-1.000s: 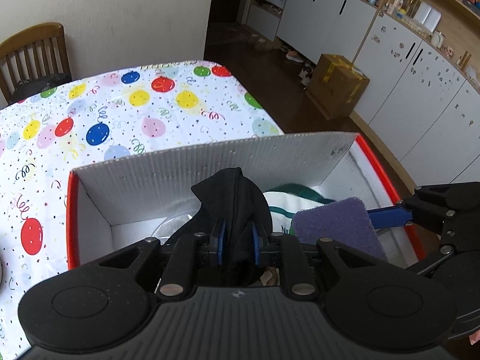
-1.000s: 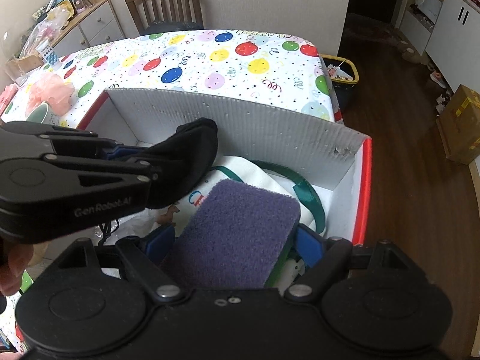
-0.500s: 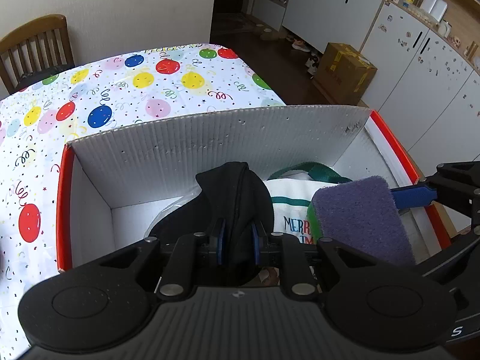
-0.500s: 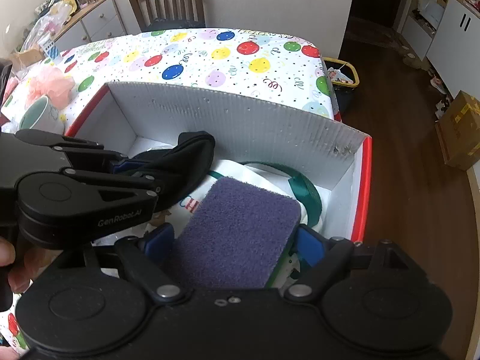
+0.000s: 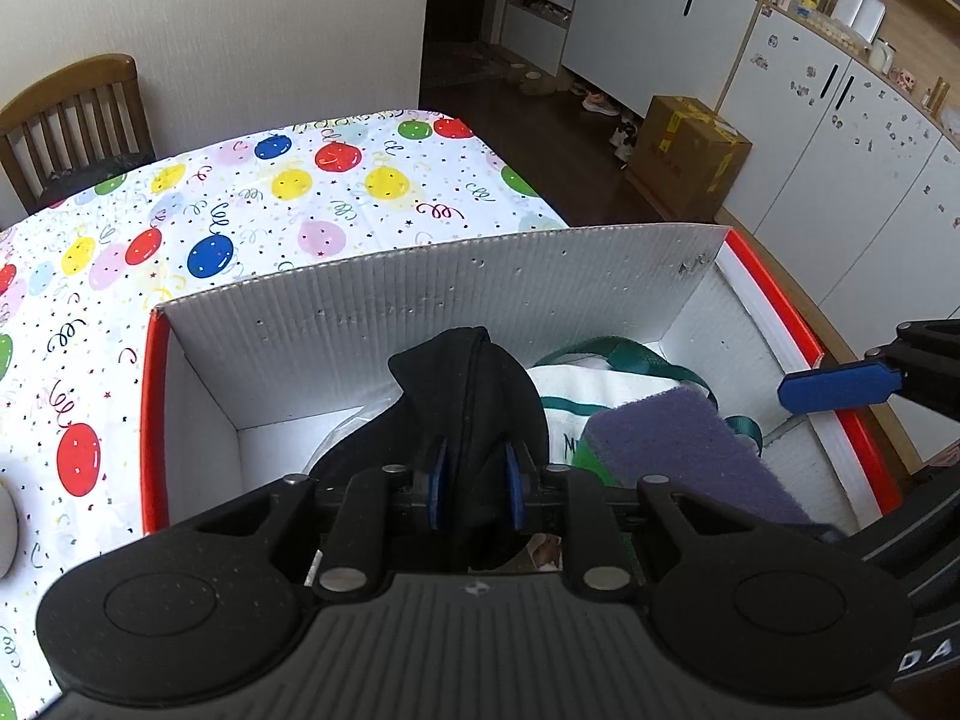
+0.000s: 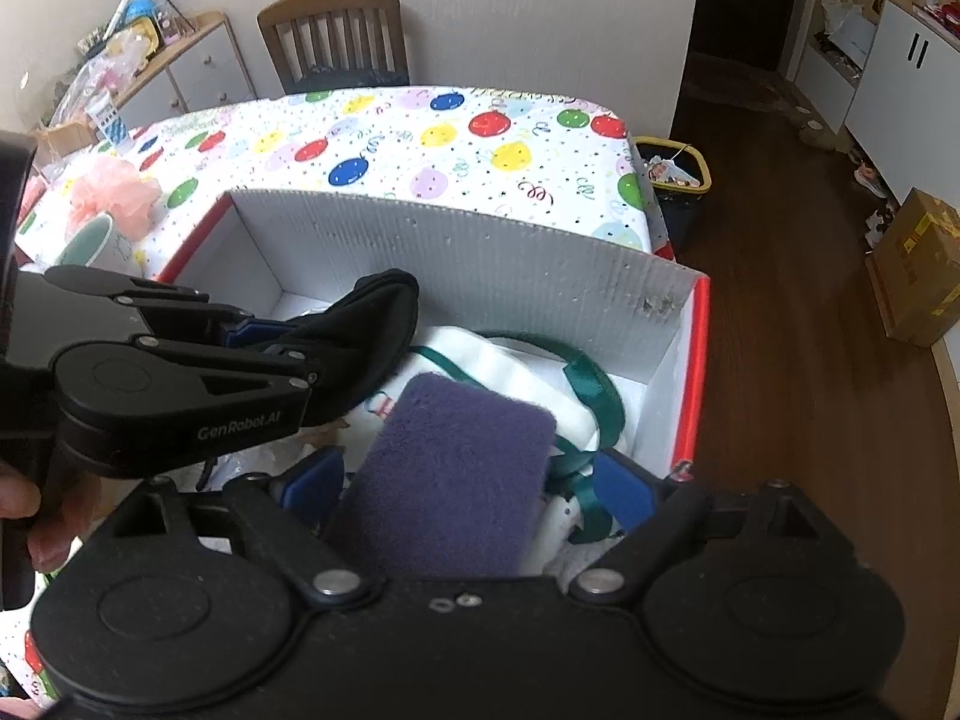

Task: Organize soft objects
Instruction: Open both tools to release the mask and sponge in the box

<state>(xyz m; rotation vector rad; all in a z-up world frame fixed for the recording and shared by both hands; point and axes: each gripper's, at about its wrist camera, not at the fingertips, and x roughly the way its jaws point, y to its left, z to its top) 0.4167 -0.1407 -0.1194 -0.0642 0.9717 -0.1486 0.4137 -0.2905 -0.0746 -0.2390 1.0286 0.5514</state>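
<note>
The left gripper [image 5: 474,483] stands over the open box with its blue pads [image 5: 437,483] set narrowly apart and a black fabric item [image 5: 474,396] bunched between them. Its jaws are opening; the pads still lie against the fabric on both sides. In the right wrist view the same gripper [image 6: 270,339] enters from the left, the black fabric item [image 6: 372,324] projecting beyond its fingertips above the box interior.

The right gripper [image 6: 465,480] stands beside it, jaws wide and opening. A purple scouring sponge [image 6: 450,468] lies between its blue pads [image 6: 624,489]; a gap shows between the sponge and the right-hand pad. The sponge rests on a white cloth bag [image 6: 528,378] with green ribbon handles [image 6: 594,384]. In the left wrist view the sponge [image 5: 684,450] lies to the right of the black fabric, and one blue finger of the right gripper [image 5: 840,387] sits clear of it near the box's right wall.

The box [image 5: 420,300] has white corrugated walls and a red rim. It stands on a table under a balloon-print tablecloth [image 5: 240,210]. A mug [image 6: 96,243] and a pink mesh puff [image 6: 114,186] sit on the cloth left of the box. A wooden chair [image 6: 336,36] stands at the table's far end.
</note>
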